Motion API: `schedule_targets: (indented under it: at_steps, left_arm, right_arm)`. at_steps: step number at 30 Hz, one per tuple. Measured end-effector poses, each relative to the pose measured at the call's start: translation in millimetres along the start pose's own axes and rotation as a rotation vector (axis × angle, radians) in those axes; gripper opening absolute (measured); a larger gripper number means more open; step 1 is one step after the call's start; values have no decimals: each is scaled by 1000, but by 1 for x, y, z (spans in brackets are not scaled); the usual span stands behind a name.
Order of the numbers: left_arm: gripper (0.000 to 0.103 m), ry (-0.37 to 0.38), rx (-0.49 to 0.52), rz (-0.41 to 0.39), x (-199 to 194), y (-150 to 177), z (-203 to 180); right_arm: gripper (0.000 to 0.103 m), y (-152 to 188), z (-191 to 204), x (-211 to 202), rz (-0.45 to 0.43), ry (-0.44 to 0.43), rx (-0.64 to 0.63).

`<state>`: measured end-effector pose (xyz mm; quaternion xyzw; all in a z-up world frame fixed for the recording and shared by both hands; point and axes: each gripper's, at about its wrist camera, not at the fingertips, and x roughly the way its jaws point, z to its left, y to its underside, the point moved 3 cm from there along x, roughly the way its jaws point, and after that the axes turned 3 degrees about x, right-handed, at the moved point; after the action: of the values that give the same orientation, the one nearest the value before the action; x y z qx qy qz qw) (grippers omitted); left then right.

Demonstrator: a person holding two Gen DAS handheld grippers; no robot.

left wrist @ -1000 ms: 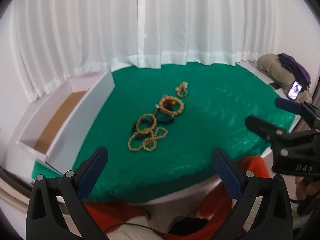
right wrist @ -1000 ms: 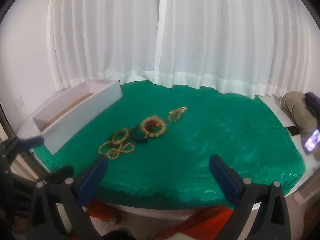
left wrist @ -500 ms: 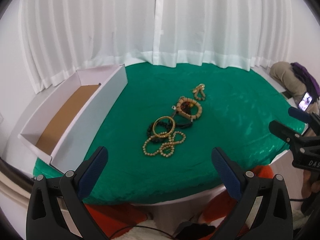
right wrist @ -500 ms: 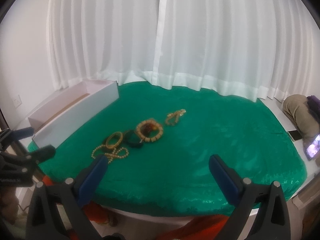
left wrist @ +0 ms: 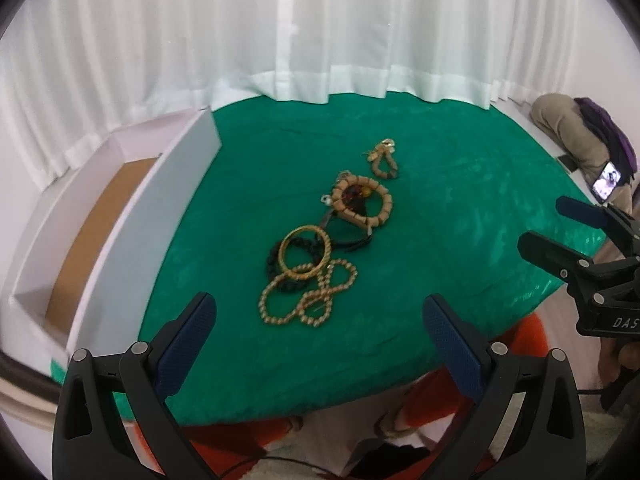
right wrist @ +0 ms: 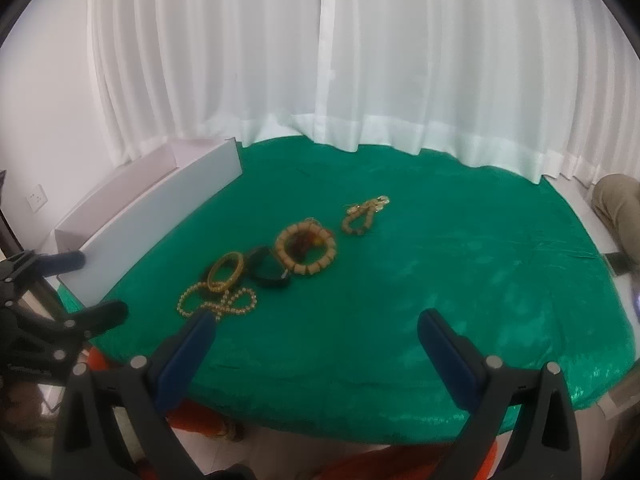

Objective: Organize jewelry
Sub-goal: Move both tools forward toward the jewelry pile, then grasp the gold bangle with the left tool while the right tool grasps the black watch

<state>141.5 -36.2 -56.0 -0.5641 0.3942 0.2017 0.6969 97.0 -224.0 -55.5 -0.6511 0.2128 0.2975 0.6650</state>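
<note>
Left gripper point(left wrist: 316, 322), right gripper point(right wrist: 316, 338): wide, empty

— From where is the scene viewed by the left wrist camera?

— It is viewed from just off the near edge of the green cloth point(left wrist: 440, 216), aimed forward and slightly downward past the spread fingers of the left gripper point(left wrist: 316, 320). The white box point(left wrist: 132, 216) is seen close on the left, and the right gripper point(left wrist: 560, 224) is caught at the right edge.

— And the right wrist camera?

— A lower, flatter look is taken from further right, over the right gripper point(right wrist: 316, 336). The left gripper point(right wrist: 92, 284) is caught at its left edge.

— What is shared?

— The cloth, the box point(right wrist: 160, 216), the white curtain point(left wrist: 320, 28) and the row of jewelry point(left wrist: 332, 232) are seen in both.
</note>
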Motion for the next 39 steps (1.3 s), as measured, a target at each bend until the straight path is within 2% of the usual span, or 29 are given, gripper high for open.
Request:
schedule_targets:
  at_steps: [3, 7, 10, 11, 12, 14, 16, 18, 20, 24, 26, 28, 32, 33, 34, 35, 37, 39]
  left_arm:
    - [103, 55, 14, 35, 25, -12, -2]
    - [101, 117, 23, 134, 70, -19, -4]
    - [100, 144, 41, 172, 95, -23, -5]
    - [99, 138, 55, 180, 104, -25, -6]
    - [96, 132, 67, 182, 109, -26, -5]
    - [90, 120, 86, 199, 122, -26, -5]
    - [86, 123, 98, 220, 135, -26, -3]
    - [81, 123, 104, 243, 147, -23, -1]
    - [77, 130, 105, 259, 155, -21, 2]
    - [61, 122, 113, 278, 167, -18, 7]
    - [53, 125, 120, 285, 172, -16, 8]
    - [37, 126, 125, 292, 177, -15, 9]
    - [23, 117, 122, 297, 183, -15, 11]
    - [13, 125, 117, 300, 184, -16, 12]
    - [11, 126, 115, 302, 184, -16, 12]
    - [11, 123, 114, 300, 185, -17, 13]
    - [6, 134, 103, 297, 184, -20, 14]
    - [4, 151, 60, 290, 179, -25, 22]
  right_arm:
    - [103, -12, -5, 14, 21, -7, -12]
    - [102, -20, -13, 41, 88, -68, 25]
    - [102, -24, -15, 66, 142, -118, 30]
    - [96, -25, -16, 77, 172, -133, 28]
    - [84, -26, -16, 90, 207, -146, 27]
    - [71, -25, -16, 111, 265, -175, 37]
    - [69, -23, -15, 134, 329, -226, 62]
    - [61, -22, -14, 151, 380, -263, 87]
    - [59, -23, -13, 169, 430, -293, 113]
    - [50, -21, -2, 203, 537, -340, 152]
    - [49, -20, 4, 219, 579, -346, 169]
    - [49, -19, 9, 232, 612, -332, 177]
    - [48, -16, 19, 249, 661, -291, 165]
    - [47, -15, 22, 253, 667, -273, 152]
    - [47, -16, 24, 254, 654, -266, 145]
    - [41, -18, 26, 255, 646, -250, 133]
    - [19, -20, 27, 258, 633, -224, 128]
    - [13, -21, 27, 255, 618, -213, 114]
